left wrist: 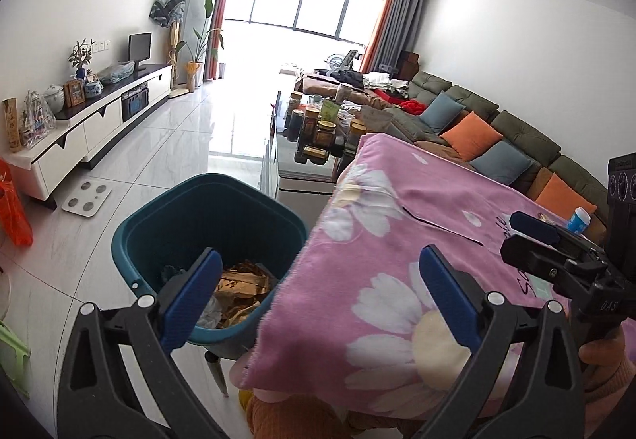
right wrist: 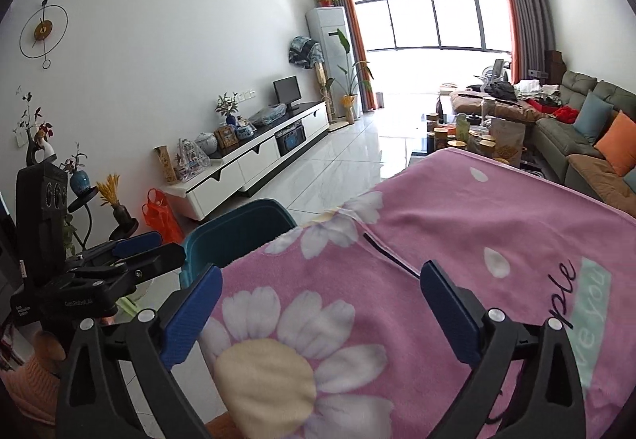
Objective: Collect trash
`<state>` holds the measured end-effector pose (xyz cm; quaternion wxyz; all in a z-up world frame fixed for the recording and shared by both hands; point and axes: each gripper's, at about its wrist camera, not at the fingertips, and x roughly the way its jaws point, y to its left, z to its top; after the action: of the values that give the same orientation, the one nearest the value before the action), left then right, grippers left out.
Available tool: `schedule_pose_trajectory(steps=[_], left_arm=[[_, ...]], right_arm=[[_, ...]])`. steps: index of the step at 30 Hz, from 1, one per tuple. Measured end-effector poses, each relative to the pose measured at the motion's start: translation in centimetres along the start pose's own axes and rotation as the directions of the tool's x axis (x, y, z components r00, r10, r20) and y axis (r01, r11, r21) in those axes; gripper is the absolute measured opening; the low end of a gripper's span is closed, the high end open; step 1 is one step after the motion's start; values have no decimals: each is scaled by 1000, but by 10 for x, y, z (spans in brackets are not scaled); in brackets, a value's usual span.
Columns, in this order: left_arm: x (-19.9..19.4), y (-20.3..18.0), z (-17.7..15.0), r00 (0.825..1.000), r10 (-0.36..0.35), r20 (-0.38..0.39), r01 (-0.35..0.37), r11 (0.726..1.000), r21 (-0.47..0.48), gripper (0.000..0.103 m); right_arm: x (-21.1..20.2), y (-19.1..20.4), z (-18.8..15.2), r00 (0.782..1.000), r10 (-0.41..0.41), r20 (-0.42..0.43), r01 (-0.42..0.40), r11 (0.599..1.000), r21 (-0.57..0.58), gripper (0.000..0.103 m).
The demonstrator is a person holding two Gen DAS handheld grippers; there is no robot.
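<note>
The trash [left wrist: 242,288], crumpled brown and pale paper scraps, is lying in the bottom of the teal bin [left wrist: 167,208], which is standing on the tiled floor just beside the left edge of the table draped in a pink daisy cloth [left wrist: 417,240]. From the left wrist view the bin's mouth is sitting below and slightly left of the left gripper [left wrist: 318,292], whose blue pads are standing wide apart with nothing between them; its left finger is overlapping the bin's near rim in the picture, while its right finger is hanging over the cloth. The right gripper [right wrist: 322,316] is likewise spread and empty, hovering over the cloth with the bin [right wrist: 234,232] peeking out beyond the table's left edge, so it is the farther of the two from the bin. Each gripper is showing at the side of the other's view, so the hands are working close together. One small blue-and-white container [left wrist: 578,218] is resting near the table's far right edge; whether it counts as trash I cannot tell. If it does, the right hand is judged nearer to it.
</note>
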<state>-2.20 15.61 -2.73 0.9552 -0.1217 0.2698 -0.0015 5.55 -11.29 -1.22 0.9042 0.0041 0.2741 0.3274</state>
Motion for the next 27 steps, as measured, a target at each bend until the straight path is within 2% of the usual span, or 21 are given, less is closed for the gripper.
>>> schedule_pose_trajectory(steps=[3,8,11,15,20,27], left_arm=[[0,-28,-4,1000,-15,26,14,999,33,97],[2,-75,-8,997,-32,65,24,993,112,97],[5,-98,-9,995,-43,89,30,990,138,97],[9,-124,-11,991,-43,130,21,986,168,97],[6,-140,-11,984,-38,174,5,982,187,97],[4,-149,-13,977,-33,210,-9,980,197,98]], right_arm=[[-24,-17,-14,996,-88,29,87,995,42,96],[-59,-38,-35,975,-205,81,196,975,100,96],[-79,-48,-46,957,-264,119,250,961,122,96],[-97,-50,-55,922,-346,173,328,936,127,96],[-111,-55,-62,894,-402,200,376,913,157,96],[-124,-67,-67,871,-431,234,383,896,225,96]])
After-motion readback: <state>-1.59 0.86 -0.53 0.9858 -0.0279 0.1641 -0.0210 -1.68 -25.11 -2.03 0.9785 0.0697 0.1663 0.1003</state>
